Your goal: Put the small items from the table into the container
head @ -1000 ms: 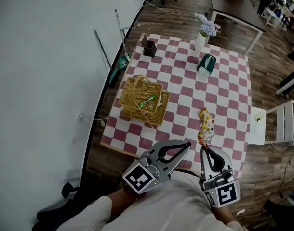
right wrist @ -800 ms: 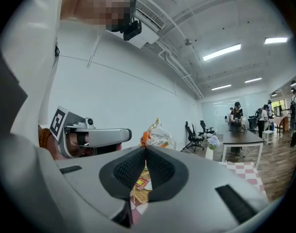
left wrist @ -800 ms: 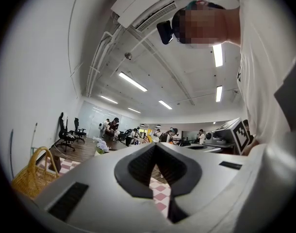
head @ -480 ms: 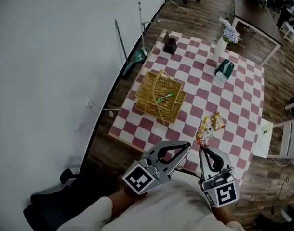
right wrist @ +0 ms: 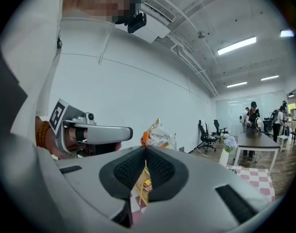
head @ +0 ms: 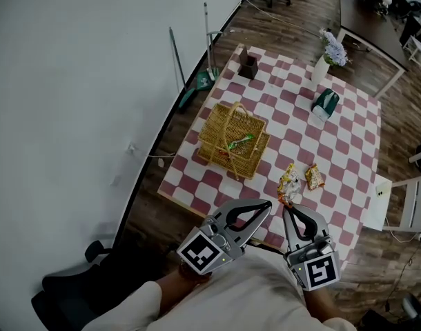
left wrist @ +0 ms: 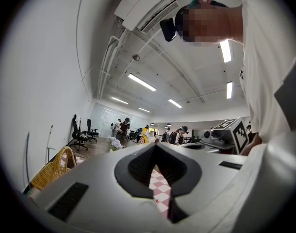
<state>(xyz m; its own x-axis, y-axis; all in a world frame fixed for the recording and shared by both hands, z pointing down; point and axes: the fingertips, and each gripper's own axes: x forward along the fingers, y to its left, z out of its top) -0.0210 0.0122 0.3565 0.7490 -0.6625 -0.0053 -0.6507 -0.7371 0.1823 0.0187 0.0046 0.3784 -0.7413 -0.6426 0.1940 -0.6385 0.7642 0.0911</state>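
Observation:
My right gripper [head: 285,208] is shut on the lower end of a yellow-orange snack packet [head: 288,183], which stands up from its tips over the table's near edge. In the right gripper view the packet [right wrist: 158,136] sticks up above the closed jaw tips [right wrist: 145,147]. A second small orange packet [head: 313,176] lies on the checkered cloth just to the right. The wicker basket [head: 232,140] sits left of centre with a green item inside. My left gripper [head: 267,204] is shut with nothing in it, close beside the right one.
The table [head: 335,143] has a red-and-white checkered cloth. At its far end stand a vase of flowers [head: 322,66], a green box [head: 326,102] and a brown box [head: 249,66]. A white chair [head: 404,202] is to the right; a mop [head: 209,47] leans on the wall.
The held packet has drawn apart from the second orange packet, which now lies separately on the cloth. The view has swung, so the table sits further right and up.

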